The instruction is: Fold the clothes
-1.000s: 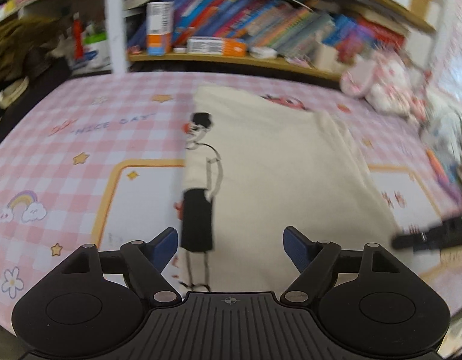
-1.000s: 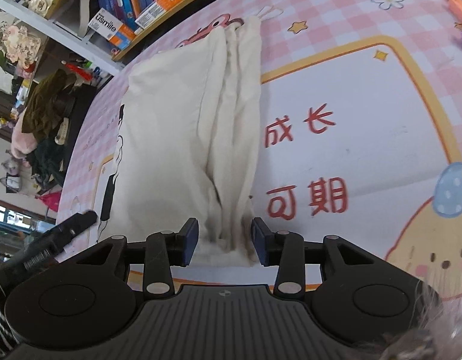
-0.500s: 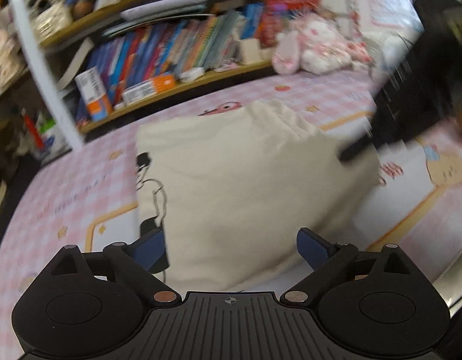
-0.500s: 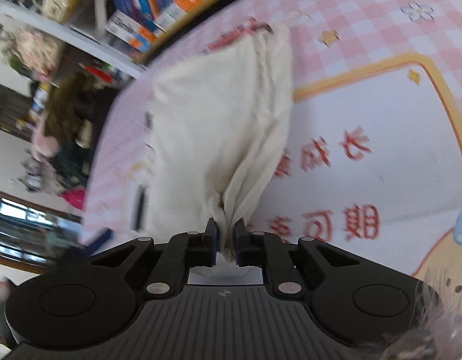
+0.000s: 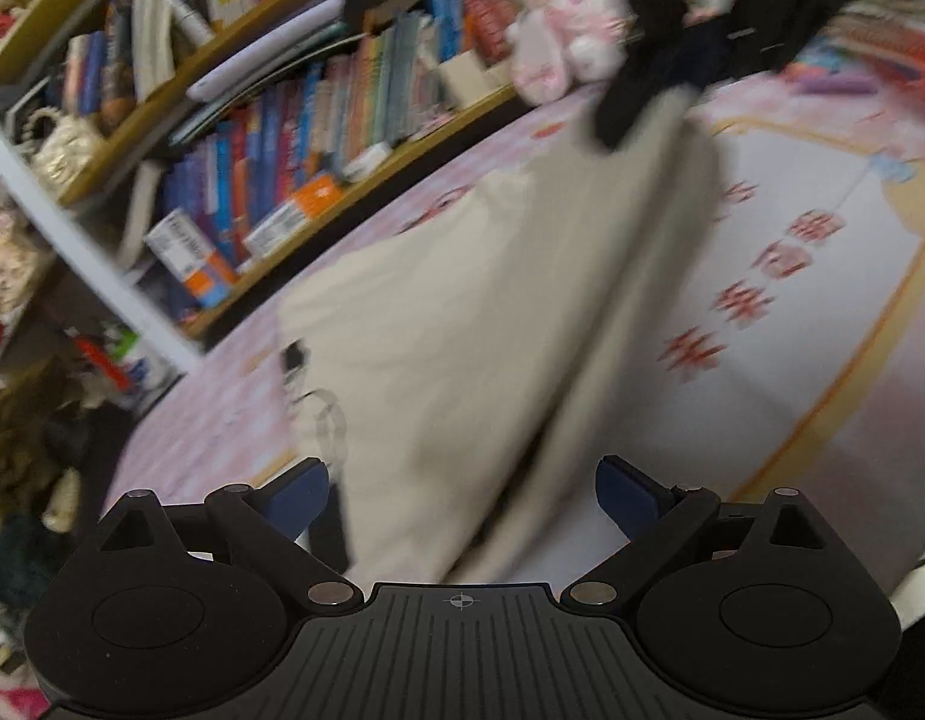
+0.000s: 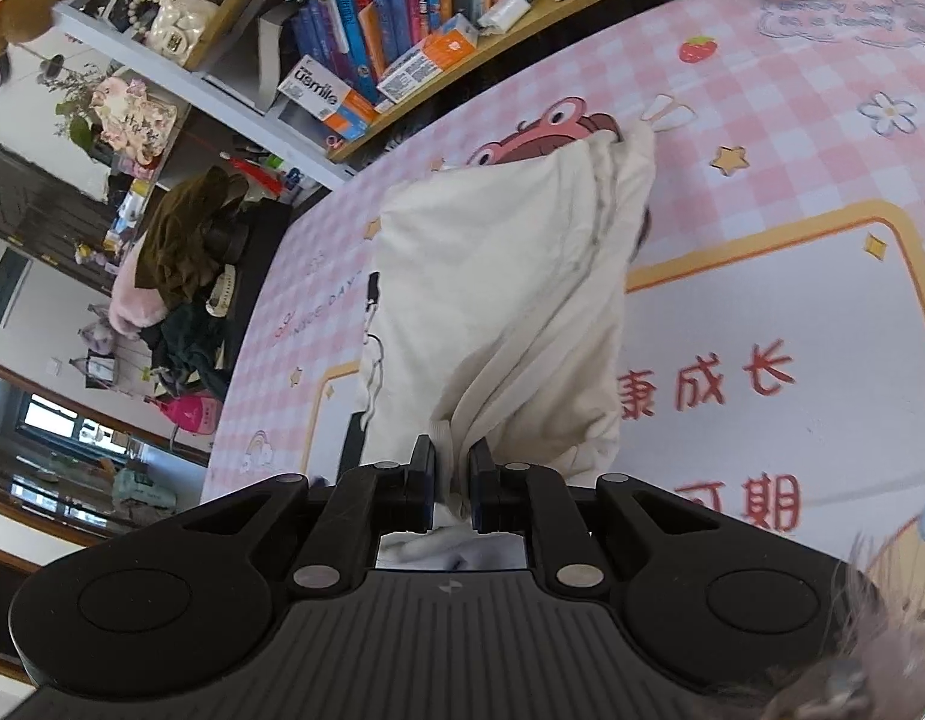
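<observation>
On the pink checked play mat [image 6: 810,138], toward its bookshelf-side edge: cream printed cotton garment [image 6: 498,300] | your right gripper [image 6: 451,483]: fingers clamped on its bunched near edge | your left gripper [image 5: 462,495]: fingers spread wide, holding nothing.

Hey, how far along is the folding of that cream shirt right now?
Done: the cream shirt is already narrowed into a long panel on the pink checked mat. In hand: the right gripper is shut on its near hem and lifts it; the left gripper is open, holding nothing. Left: carrying that end over to finish the fold.
</observation>
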